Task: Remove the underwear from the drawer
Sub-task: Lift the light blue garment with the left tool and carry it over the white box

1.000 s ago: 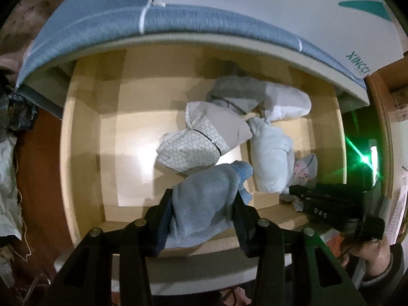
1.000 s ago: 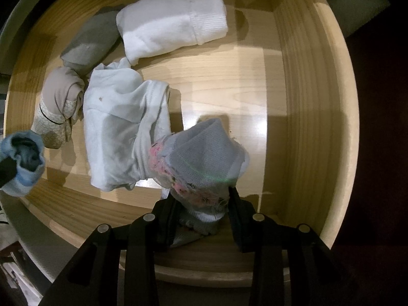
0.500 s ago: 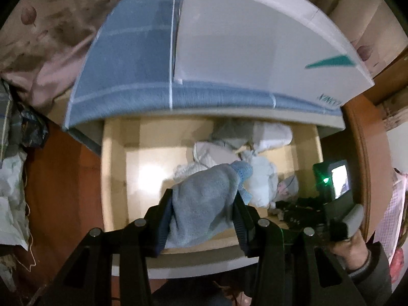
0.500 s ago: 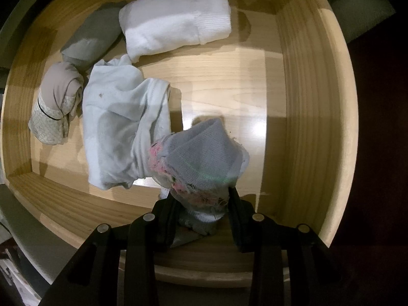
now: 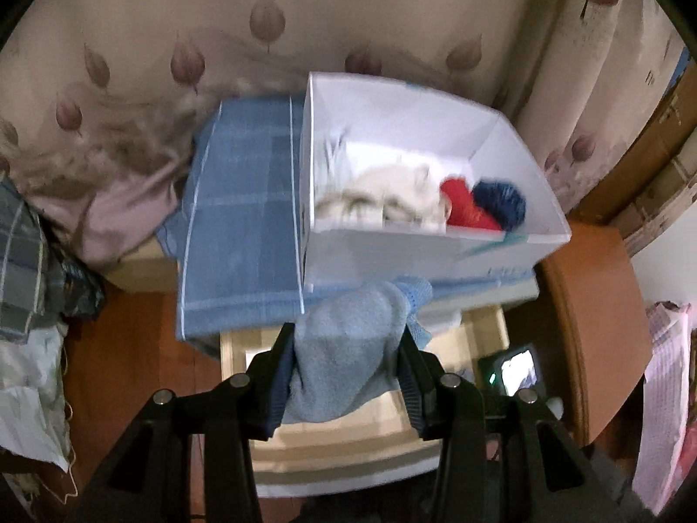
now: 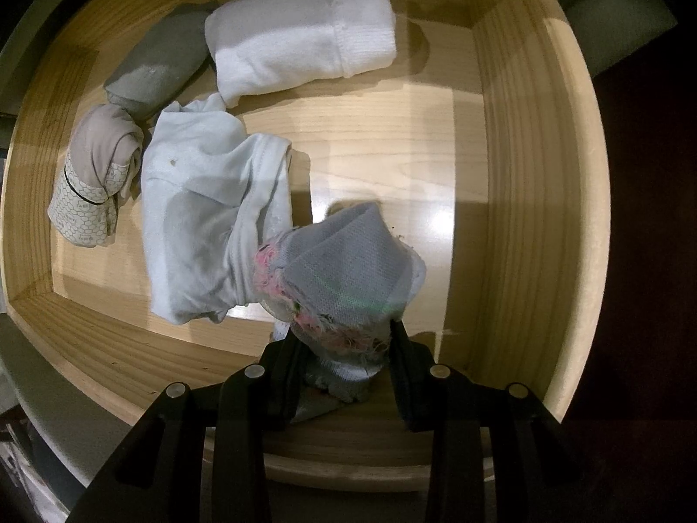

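My left gripper is shut on a light blue underwear and holds it high above the open wooden drawer, in front of a white box. My right gripper is shut on a grey underwear with a pink frayed edge, just above the drawer floor near the front right corner. Left in the drawer are a pale blue underwear, a white folded piece, a dark grey piece and a beige patterned roll.
The white box holds white, red and dark blue garments and stands on a blue cloth over the cabinet top. A leaf-patterned curtain hangs behind. Piled fabric lies left. The right gripper's handle with a lit screen shows below right.
My left gripper has risen and pulled back out of the drawer with the light blue underwear, so the white box's inside now shows. The right gripper has stayed put with the grey underwear.
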A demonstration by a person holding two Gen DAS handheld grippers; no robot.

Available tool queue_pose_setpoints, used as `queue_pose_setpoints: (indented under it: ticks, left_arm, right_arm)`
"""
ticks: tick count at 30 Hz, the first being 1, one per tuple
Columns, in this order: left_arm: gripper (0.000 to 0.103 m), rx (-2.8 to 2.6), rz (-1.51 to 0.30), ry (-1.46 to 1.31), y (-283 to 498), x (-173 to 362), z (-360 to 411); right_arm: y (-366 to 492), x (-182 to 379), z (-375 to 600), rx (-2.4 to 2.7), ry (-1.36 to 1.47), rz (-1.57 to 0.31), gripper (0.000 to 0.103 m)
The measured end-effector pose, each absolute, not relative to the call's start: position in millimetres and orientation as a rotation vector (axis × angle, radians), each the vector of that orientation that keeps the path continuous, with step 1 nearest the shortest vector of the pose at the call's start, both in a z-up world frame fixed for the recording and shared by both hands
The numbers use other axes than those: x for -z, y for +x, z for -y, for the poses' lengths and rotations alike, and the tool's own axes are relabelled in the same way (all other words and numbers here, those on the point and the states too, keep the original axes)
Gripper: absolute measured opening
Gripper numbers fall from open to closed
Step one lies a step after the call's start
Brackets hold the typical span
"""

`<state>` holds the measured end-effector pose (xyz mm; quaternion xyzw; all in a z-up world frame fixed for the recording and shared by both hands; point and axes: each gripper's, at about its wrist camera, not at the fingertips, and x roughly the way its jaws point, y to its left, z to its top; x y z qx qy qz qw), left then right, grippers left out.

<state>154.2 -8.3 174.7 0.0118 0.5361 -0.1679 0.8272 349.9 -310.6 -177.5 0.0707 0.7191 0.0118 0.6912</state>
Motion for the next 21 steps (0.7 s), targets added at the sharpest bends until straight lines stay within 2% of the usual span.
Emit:
queue_pose_setpoints:
  ticks: [11, 21]
  left_arm:
    - [0.044, 0.375, -1.009, 0.085, 208, -222, 55]
    - [0.044, 0.339, -1.034, 0.141, 248, -190, 87]
  right_arm:
    - [350, 174, 306, -0.013, 0.139, -1.596, 0.03]
    - [343, 170, 305, -0.013, 0.133, -1.582, 0.029]
